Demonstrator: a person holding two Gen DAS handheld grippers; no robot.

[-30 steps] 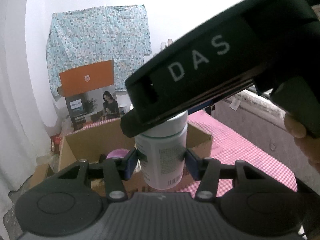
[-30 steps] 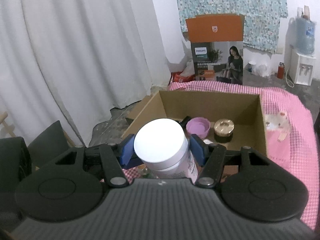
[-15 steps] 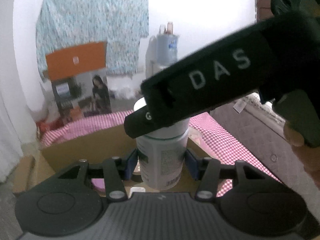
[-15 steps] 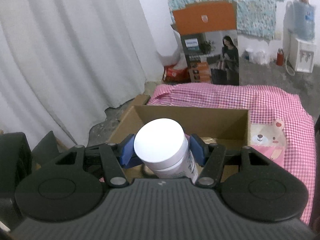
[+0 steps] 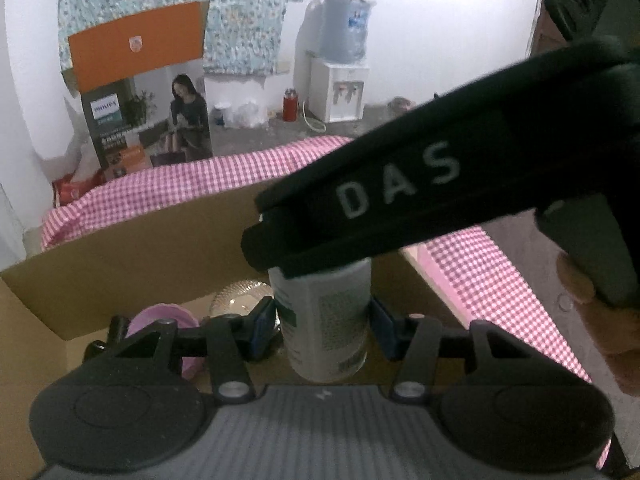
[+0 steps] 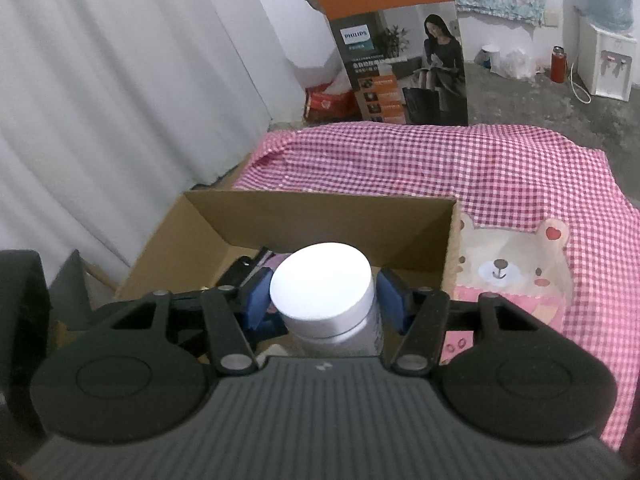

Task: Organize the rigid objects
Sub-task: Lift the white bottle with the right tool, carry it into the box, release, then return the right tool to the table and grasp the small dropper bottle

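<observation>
Several things already lie in the box (image 5: 120, 248), a pink bowl (image 5: 168, 314) among them, and the white bottle (image 5: 324, 320) hangs over it, clamped low by the left hand-held gripper (image 5: 323, 326) and at the cap by the right hand-held gripper (image 6: 323, 302), jaws just closing, so lowering and release remain

Bottle (image 5: 326, 320) between tongs: smooth white plastic, printed paper label. Box (image 6: 320, 220) ahead: matt brown cardboard. Beyond it, checked pink cloth (image 6: 480, 160).
</observation>
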